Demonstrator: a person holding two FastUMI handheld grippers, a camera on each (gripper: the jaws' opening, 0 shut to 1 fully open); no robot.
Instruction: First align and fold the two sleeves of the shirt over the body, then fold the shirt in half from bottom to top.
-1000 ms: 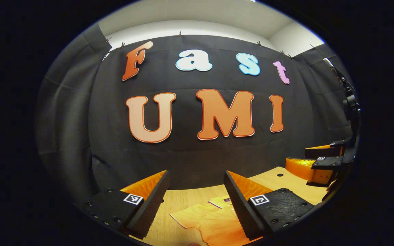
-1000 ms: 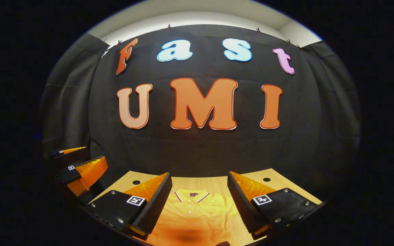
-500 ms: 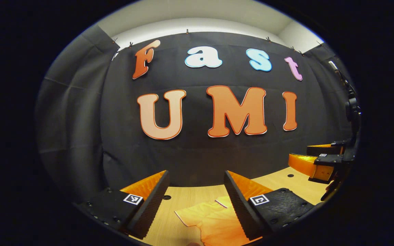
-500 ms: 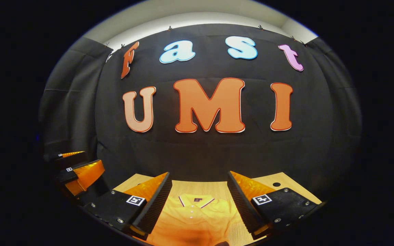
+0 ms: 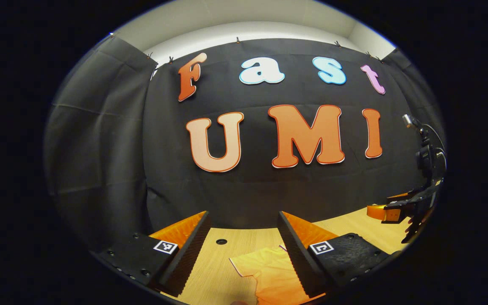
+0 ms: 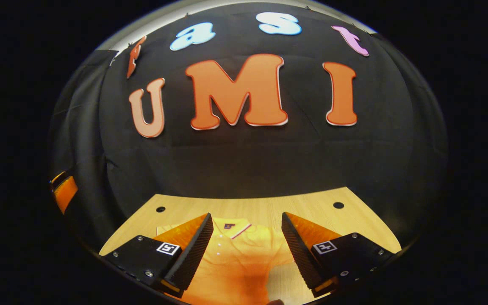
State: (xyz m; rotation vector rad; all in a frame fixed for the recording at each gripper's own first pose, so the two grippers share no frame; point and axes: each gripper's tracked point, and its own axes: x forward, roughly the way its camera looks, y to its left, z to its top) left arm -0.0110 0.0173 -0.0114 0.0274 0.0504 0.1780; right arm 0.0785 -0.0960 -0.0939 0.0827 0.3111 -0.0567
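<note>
While the shirt [image 6: 244,258] is lying flat on the counter [image 6: 311,203], both grippers, left [image 5: 242,250] and right [image 6: 247,250], are hovering open, gripping nothing, so each should be pinching a sleeve's outer edge squarely.

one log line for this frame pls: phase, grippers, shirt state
phase: approach | left gripper: jaws open, above sleeve | right gripper: jaws open, above collar | shirt: flat on table, unfolded

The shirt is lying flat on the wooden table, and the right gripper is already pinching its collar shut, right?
Not quite. The shirt does lie on the wooden table, but the right gripper is open, its fingers spread apart above the collar, pinching nothing. The right gripper view shows this.
</note>
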